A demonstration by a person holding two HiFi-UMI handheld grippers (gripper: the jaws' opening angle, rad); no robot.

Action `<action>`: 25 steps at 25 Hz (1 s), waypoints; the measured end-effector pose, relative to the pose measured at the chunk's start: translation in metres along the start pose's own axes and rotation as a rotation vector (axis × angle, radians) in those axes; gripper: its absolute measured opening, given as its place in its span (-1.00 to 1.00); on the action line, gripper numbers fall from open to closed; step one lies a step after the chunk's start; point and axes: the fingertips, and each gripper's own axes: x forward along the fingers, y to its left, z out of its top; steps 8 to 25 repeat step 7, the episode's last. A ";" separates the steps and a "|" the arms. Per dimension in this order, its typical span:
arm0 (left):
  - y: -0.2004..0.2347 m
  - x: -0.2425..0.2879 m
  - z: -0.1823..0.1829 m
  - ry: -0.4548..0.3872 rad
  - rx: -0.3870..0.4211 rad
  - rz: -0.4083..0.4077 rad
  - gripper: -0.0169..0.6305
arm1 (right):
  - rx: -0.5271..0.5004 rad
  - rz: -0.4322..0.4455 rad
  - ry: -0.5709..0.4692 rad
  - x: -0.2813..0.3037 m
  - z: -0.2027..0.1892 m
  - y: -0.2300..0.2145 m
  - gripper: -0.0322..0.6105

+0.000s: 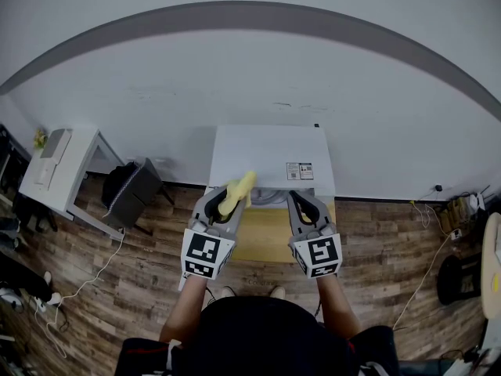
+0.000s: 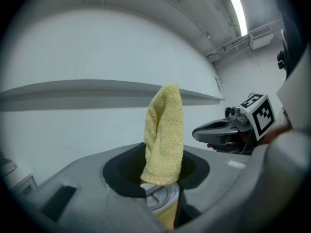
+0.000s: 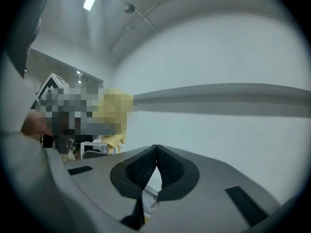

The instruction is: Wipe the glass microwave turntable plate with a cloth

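**Cloth in hand, wiping not yet begun**

I hold both tools level, side by side, in front of the white box-shaped appliance (image 1: 270, 155); I take it for the microwave, seen from above.

The left hand-held gripper (image 1: 221, 204) is clamped on a folded yellow terry cloth (image 2: 164, 135). The pads pinch its lower end, and the rest stands up out of the jaws towards the appliance.

The right hand-held gripper (image 3: 155, 164) is fully closed, its ribbed pads meeting edge to edge with nothing between them.

The round clear glass turntable plate (image 1: 268, 198) lies just in front of the appliance, on the side nearer me. It shows in the gap between my two tools, and seems to rest at the far edge of the tan wooden counter (image 1: 266, 241). In the left gripper view I catch only a sliver of its rim beneath the cloth, so I cannot say how clean it is.

As I judge it, one step is done: the cloth is picked up and secured. All the wiping is left. The cloth is in the air, well clear of the glass, and neither tool touches the plate.

Next I would have to tip the left tool down to bring the cloth onto the glass. The right tool could perhaps steady the rim so the plate does not slide or spin.
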 end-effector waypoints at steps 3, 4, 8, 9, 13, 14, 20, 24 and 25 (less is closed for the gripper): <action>-0.003 0.000 0.002 -0.001 0.004 -0.003 -0.55 | -0.001 0.000 -0.001 -0.001 0.000 0.000 -0.87; -0.003 -0.001 0.001 -0.001 0.008 -0.003 -0.55 | -0.001 -0.001 0.000 -0.002 -0.001 0.000 -0.87; -0.005 -0.002 -0.001 0.002 0.013 -0.003 -0.55 | 0.000 0.000 0.003 -0.004 -0.004 0.001 -0.87; -0.005 -0.002 -0.001 0.002 0.013 -0.003 -0.55 | 0.000 0.000 0.003 -0.004 -0.004 0.001 -0.87; -0.005 -0.002 -0.001 0.002 0.013 -0.003 -0.55 | 0.000 0.000 0.003 -0.004 -0.004 0.001 -0.87; -0.005 -0.002 -0.001 0.002 0.013 -0.003 -0.55 | 0.000 0.000 0.003 -0.004 -0.004 0.001 -0.87; -0.005 -0.002 -0.001 0.002 0.013 -0.003 -0.55 | 0.000 0.000 0.003 -0.004 -0.004 0.001 -0.87; -0.005 -0.002 -0.001 0.002 0.013 -0.003 -0.55 | 0.000 0.000 0.003 -0.004 -0.004 0.001 -0.87; -0.005 -0.002 -0.001 0.002 0.013 -0.003 -0.55 | 0.000 0.000 0.003 -0.004 -0.004 0.001 -0.87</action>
